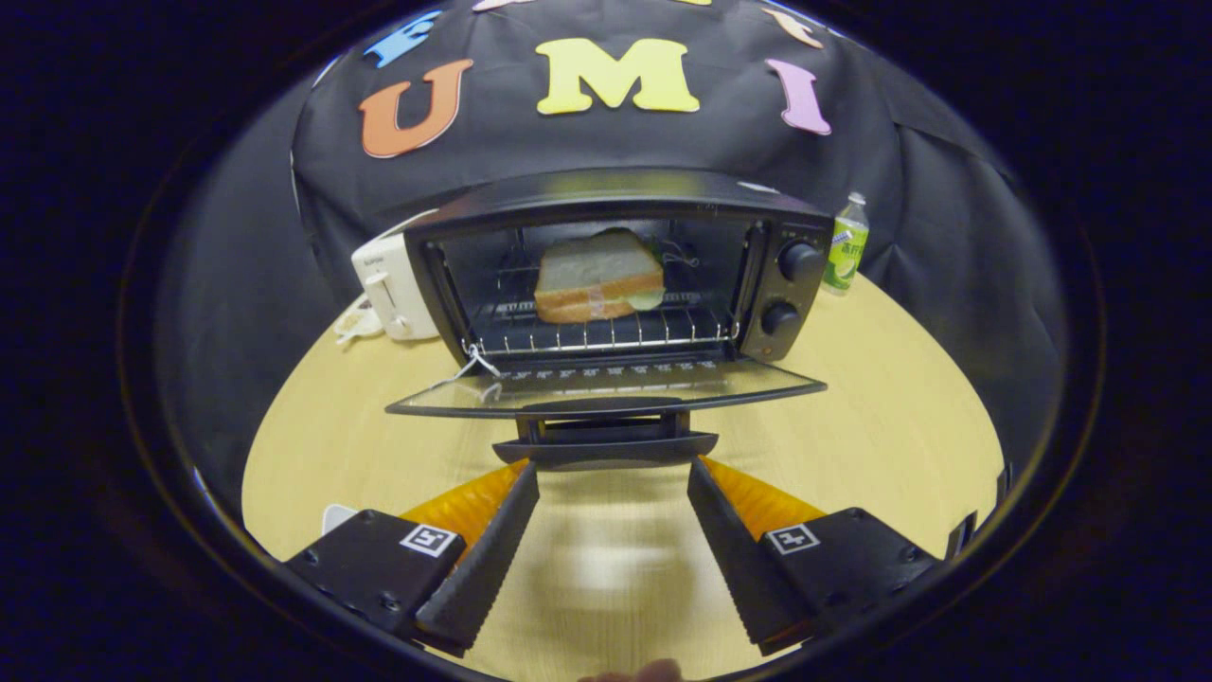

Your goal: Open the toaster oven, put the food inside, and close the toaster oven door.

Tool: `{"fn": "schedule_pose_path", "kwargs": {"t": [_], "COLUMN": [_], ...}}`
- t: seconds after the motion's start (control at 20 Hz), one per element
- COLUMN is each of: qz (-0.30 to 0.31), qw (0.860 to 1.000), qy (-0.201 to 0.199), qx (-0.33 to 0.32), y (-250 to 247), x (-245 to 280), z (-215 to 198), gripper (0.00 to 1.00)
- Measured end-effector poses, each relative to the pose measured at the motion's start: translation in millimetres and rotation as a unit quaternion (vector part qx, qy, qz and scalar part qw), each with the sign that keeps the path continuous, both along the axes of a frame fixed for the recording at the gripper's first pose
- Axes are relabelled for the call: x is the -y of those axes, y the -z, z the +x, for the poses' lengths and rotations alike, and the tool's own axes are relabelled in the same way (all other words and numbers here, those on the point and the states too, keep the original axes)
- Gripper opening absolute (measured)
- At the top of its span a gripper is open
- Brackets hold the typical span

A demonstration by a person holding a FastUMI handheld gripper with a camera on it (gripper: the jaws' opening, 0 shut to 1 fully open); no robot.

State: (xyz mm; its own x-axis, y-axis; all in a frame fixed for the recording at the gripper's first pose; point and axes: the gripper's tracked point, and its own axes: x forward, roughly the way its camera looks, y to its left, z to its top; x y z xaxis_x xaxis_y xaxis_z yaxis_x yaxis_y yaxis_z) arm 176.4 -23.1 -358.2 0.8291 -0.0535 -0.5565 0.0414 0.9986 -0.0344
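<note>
the toaster oven (615,275) stood on the wooden desk (852,417) with its glass door (606,386) folded all the way down, lying flat and level out toward the gripper (614,474). the door's handle (606,449) hung at the front edge of the door, just ahead of the fingertips and roughly spanning the gap between them.

a sandwich (598,277) sat inside the oven on the wire rack (606,327), toward the middle and a little back from the rack's front bar. 2 knobs (798,260) were set one above the other on the panel at the oven's right side.

the gripper was spread wide and had hold of nothing; its 2 fingers (492,545) pointed at the door handle from below, with bare desk showing between them. whether the tips touched the handle could not be told.

a white toaster (393,289) stood just beside the oven's left side, partly behind it, with a small pale bundle (358,322) on the desk at its foot. a plastic bottle (846,244) with a green label stood behind the oven's right corner, near the booth's black cloth wall (947,208).
</note>
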Motion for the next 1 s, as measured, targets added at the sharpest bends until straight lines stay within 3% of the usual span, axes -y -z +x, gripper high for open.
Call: {"fn": "schedule_pose_path", "kwargs": {"t": [0.25, 0.5, 1.0], "qz": [-0.006, 0.003, 0.029], "qw": [0.998, 0.992, 0.966], "qy": [-0.016, -0.039, -0.045], "qx": [0.053, 0.123, 0.254], "y": [-52, -138, -309], "x": [-8, -19, -23], "z": [12, 6, -82], "gripper": [1.00, 1.00, 1.00]}}
